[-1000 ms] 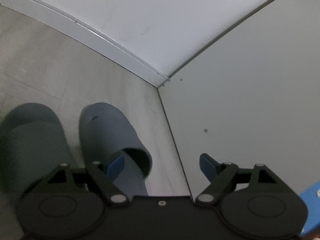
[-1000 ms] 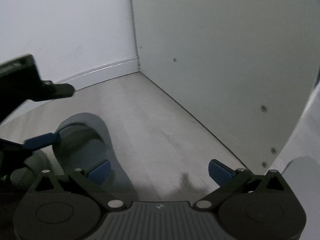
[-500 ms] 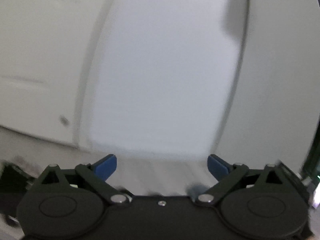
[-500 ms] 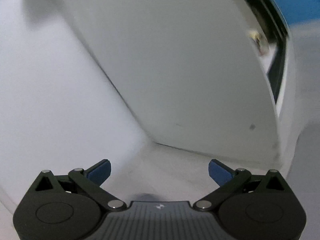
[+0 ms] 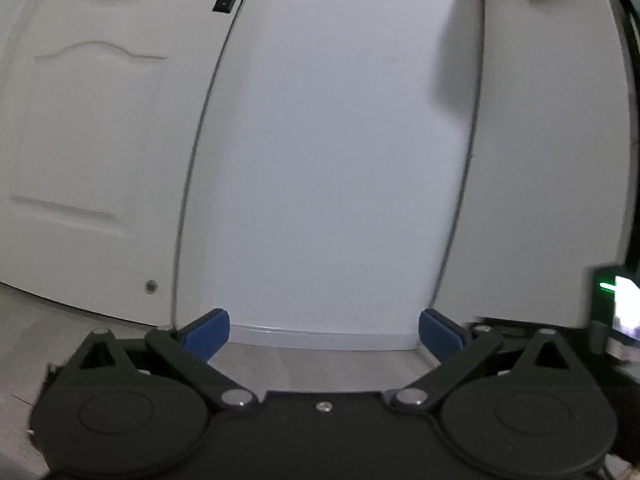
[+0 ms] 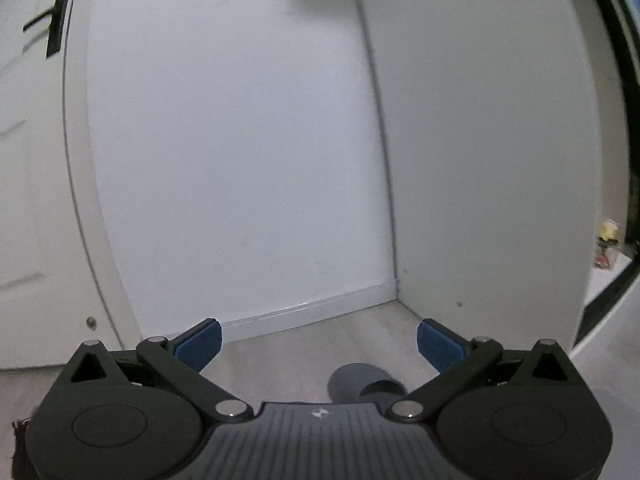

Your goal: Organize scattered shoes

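Both grippers are now facing the white wall, lifted off the floor; left gripper (image 5: 323, 334) and right gripper (image 6: 318, 342) are gaping wide, empty, with one grey rubber slipper (image 6: 362, 384) lying below the right.

A single dark grey slipper (image 6: 362, 385) is seen in the right wrist view only; none is shown in the left wrist view. It lies flat on the pale floor, near the corner where two white walls meet, and well clear of both skirting lines. The rounded closed toe is directed toward the corner. A darker opening is visible at its rear right. The heel end is hidden, so the full length cannot be judged. The material appears smooth, possibly moulded foam, though the surface is seen too dimly for certainty.
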`<state>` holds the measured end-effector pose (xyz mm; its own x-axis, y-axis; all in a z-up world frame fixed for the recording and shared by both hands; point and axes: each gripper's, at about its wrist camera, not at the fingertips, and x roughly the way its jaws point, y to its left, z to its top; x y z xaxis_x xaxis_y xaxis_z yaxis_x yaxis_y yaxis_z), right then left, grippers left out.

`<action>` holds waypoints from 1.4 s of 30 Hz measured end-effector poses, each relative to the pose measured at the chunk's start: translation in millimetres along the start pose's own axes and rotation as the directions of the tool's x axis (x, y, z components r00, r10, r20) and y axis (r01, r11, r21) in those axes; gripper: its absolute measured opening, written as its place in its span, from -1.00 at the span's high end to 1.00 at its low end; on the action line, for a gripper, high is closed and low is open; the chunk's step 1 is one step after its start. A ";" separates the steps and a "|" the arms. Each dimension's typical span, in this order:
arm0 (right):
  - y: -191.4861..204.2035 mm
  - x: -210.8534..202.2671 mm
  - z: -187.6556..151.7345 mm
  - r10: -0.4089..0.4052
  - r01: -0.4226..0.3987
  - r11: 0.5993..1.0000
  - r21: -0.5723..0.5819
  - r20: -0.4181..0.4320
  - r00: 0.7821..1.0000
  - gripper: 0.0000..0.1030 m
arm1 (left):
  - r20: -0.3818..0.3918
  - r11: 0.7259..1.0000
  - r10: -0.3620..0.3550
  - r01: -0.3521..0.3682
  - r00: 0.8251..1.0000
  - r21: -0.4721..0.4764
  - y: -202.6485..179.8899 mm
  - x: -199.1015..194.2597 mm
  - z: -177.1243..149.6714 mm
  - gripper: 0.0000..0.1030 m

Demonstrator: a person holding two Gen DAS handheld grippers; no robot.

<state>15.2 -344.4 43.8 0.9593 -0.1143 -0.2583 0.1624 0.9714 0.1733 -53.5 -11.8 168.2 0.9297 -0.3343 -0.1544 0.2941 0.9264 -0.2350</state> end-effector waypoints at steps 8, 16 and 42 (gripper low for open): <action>8.2 87.0 -14.6 -0.080 0.096 0.994 0.044 -0.289 0.954 -0.97 | -0.109 0.997 0.064 -0.070 0.992 -0.045 16.0 72.1 -24.6 -0.99; -20.6 205.5 -36.8 -0.113 0.166 0.979 0.118 -0.368 0.923 -0.87 | -0.222 0.989 0.139 -0.124 0.965 0.082 65.9 164.9 -88.6 -0.98; -114.0 261.7 -101.0 0.081 -0.050 0.994 0.101 -0.324 0.943 -0.26 | -0.427 0.997 0.065 -0.040 0.902 0.069 51.3 240.9 -159.0 -0.97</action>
<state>224.4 -464.0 -139.5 0.8424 0.0379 -0.5375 0.1363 0.9501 0.2807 150.4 -72.3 -33.7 0.7630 -0.3149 -0.5645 0.2715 0.9487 -0.1621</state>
